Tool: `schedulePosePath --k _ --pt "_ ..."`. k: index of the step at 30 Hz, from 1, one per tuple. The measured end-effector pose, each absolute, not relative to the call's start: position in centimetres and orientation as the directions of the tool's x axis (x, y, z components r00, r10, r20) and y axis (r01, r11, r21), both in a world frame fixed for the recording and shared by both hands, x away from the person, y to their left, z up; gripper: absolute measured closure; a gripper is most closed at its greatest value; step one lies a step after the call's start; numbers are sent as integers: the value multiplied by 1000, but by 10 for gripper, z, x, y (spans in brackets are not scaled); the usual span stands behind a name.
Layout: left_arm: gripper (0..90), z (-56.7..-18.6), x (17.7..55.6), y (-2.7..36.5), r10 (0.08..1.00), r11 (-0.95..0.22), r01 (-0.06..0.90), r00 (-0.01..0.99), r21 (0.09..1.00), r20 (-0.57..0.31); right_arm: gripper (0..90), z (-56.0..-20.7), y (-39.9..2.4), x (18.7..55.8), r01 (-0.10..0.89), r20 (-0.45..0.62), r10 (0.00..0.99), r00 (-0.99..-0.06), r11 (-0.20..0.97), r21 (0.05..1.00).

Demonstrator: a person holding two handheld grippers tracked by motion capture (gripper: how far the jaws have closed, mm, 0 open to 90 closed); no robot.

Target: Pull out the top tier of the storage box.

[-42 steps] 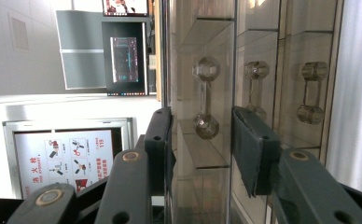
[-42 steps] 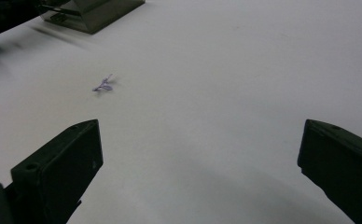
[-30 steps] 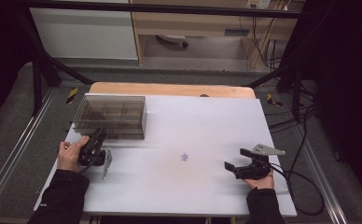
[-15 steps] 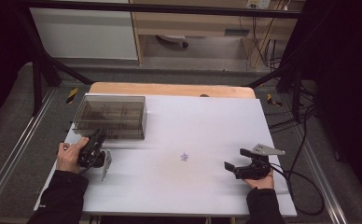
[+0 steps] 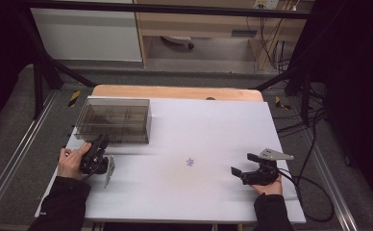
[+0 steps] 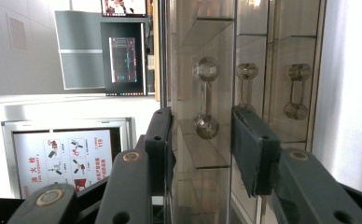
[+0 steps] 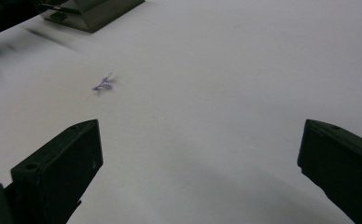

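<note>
The left gripper (image 5: 99, 144) sits at the near face of the clear drawer box (image 5: 113, 120) by the bench's (image 5: 213, 125) left edge, its jaws part-spread astride a drawer knob (image 6: 206, 125) without pressing it. The right gripper (image 5: 242, 164) rests released near the right edge, wide bare bench ahead, a small purple scrap (image 5: 190, 161) lying between them.
</note>
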State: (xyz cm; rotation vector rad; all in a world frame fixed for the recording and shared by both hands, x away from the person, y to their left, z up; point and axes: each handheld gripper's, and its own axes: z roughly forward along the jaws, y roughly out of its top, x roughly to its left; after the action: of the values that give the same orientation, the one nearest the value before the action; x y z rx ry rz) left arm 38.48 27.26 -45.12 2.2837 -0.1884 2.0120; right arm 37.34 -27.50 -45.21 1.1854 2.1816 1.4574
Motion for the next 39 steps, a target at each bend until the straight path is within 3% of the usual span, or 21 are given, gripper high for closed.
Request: schedulePosePath --k 39 --pt "604 -451 369 273 -33 -988 -152 129 -13 991 6 -452 -275 373 483 212 745 -632 164 860"
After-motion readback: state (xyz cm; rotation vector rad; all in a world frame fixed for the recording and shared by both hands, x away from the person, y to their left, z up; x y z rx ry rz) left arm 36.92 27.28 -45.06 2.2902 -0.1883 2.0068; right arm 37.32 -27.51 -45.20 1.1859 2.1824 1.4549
